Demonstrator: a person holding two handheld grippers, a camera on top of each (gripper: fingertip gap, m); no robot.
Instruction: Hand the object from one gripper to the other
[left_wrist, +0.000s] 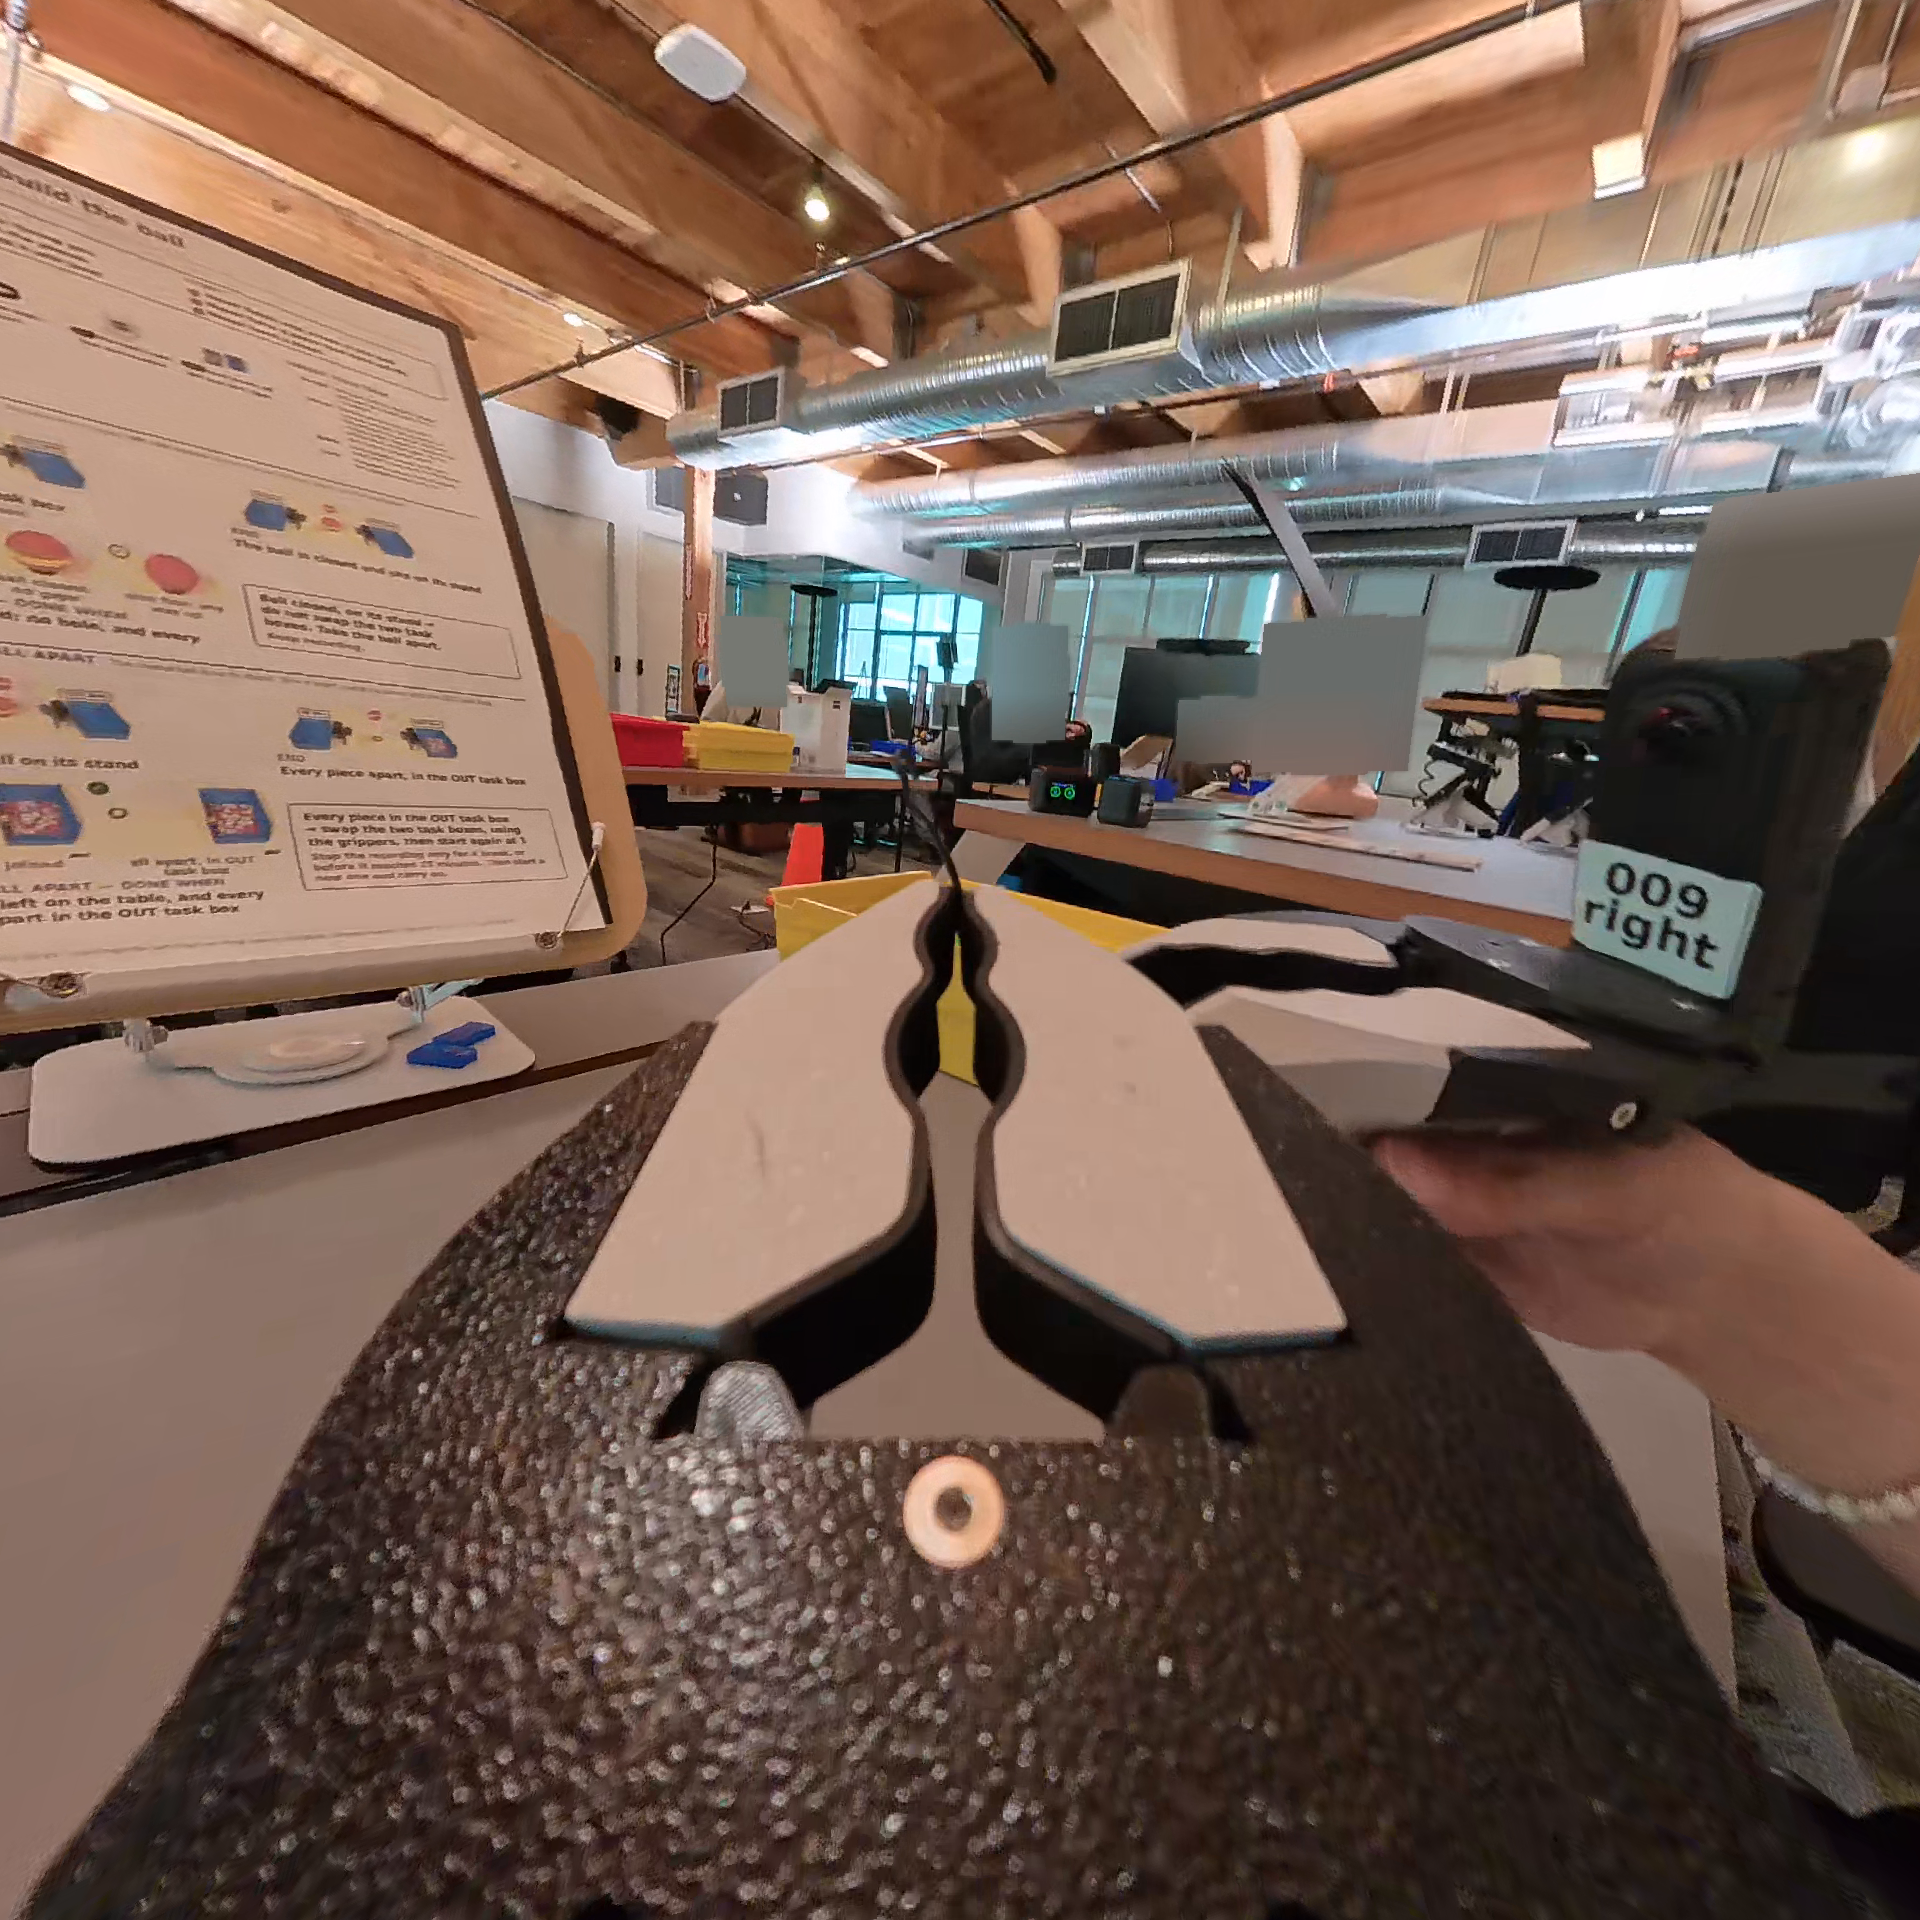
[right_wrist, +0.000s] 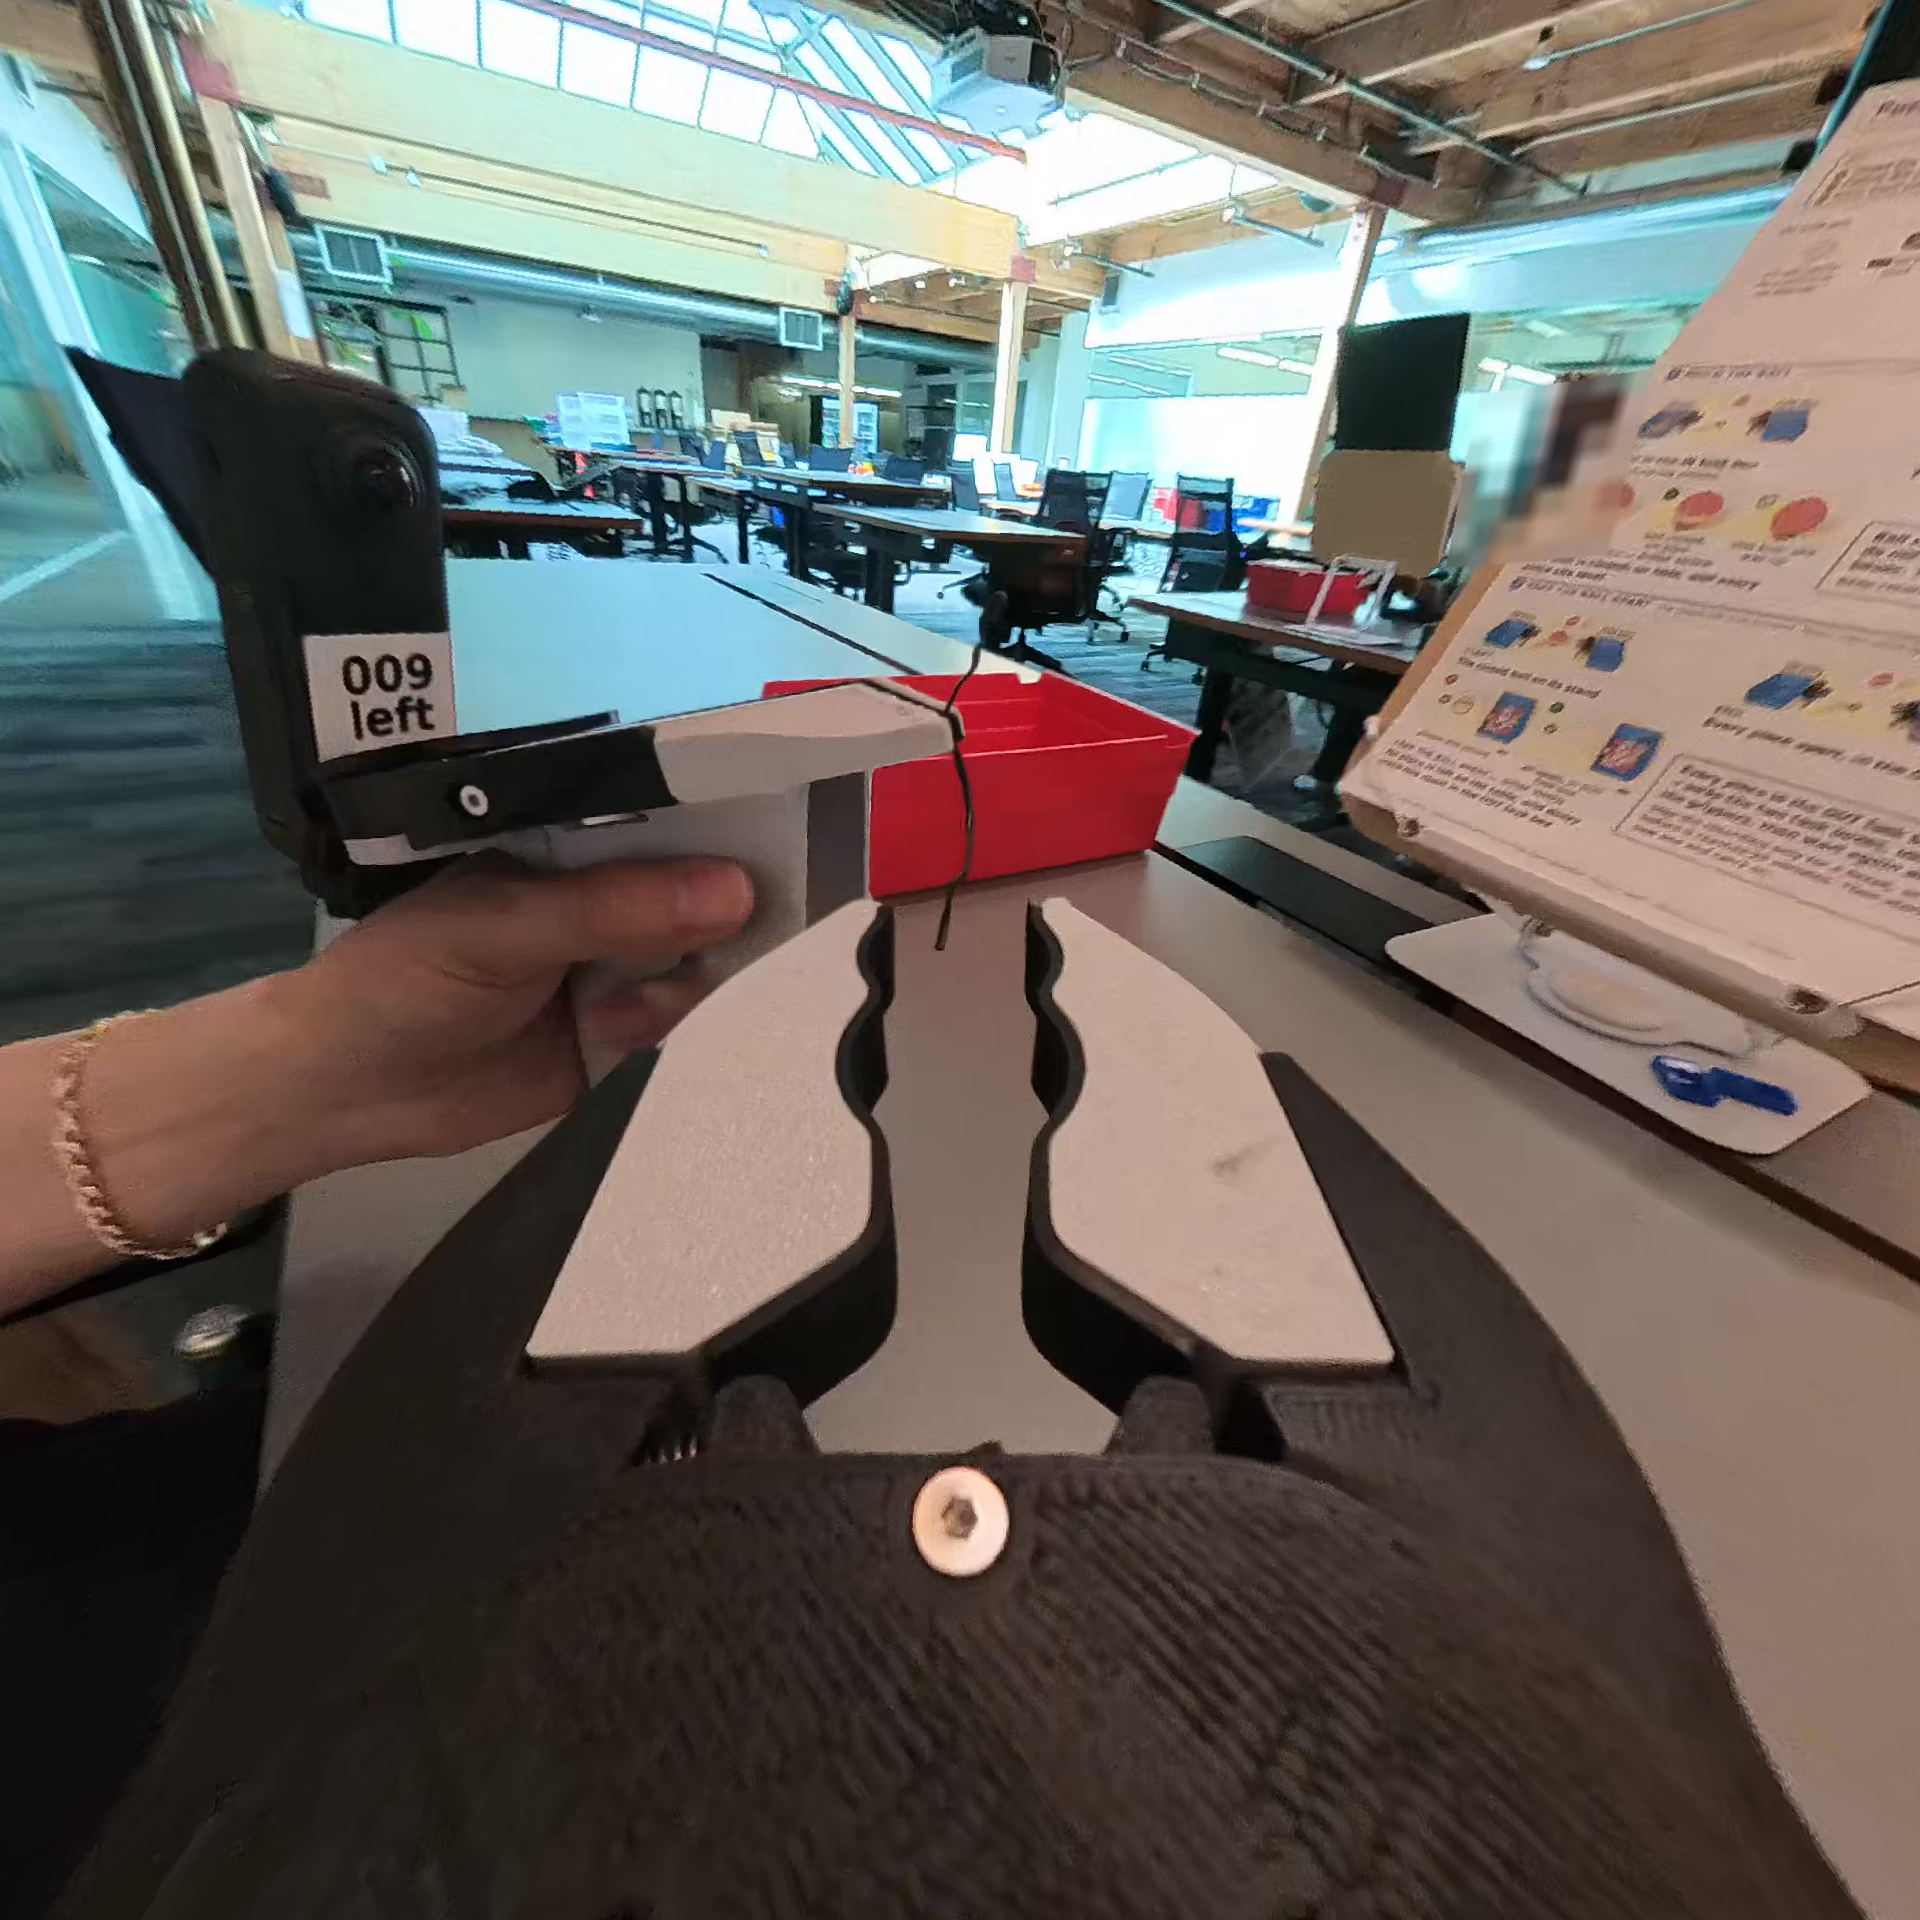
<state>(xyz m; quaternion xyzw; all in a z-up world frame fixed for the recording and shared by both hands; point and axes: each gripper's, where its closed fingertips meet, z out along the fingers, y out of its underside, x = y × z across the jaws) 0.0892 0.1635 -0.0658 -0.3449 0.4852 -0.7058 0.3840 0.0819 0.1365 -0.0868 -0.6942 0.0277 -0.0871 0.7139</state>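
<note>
The left tongs (right_wrist: 951, 717) are pinching a thin black wire (right_wrist: 964, 800) at the fingertips, letting it hang free. The right tongs (right_wrist: 958, 920) are waiting open, at 6 o'clock below its loose end, probably to receive it above the surface (right_wrist: 1558, 1403).

Open-plan lab/workshop in a converted industrial loft. Exposed timber beams (left_wrist: 1091, 156) overhead, bare metal ducts (left_wrist: 1299, 478) with vents running below them, skylights (right_wrist: 727, 83) in the roof. Under the ducts: rows of long desks (right_wrist: 935, 520) with office chairs (right_wrist: 1070, 509) and monitors (left_wrist: 1164, 696). Parts bins on the desks, red (right_wrist: 1029, 769) and yellow (left_wrist: 743, 746); an orange cone (left_wrist: 802, 854) on the floor below the yellow one. An instruction sheet (left_wrist: 260, 623) on a stand sits on the near desk.
</note>
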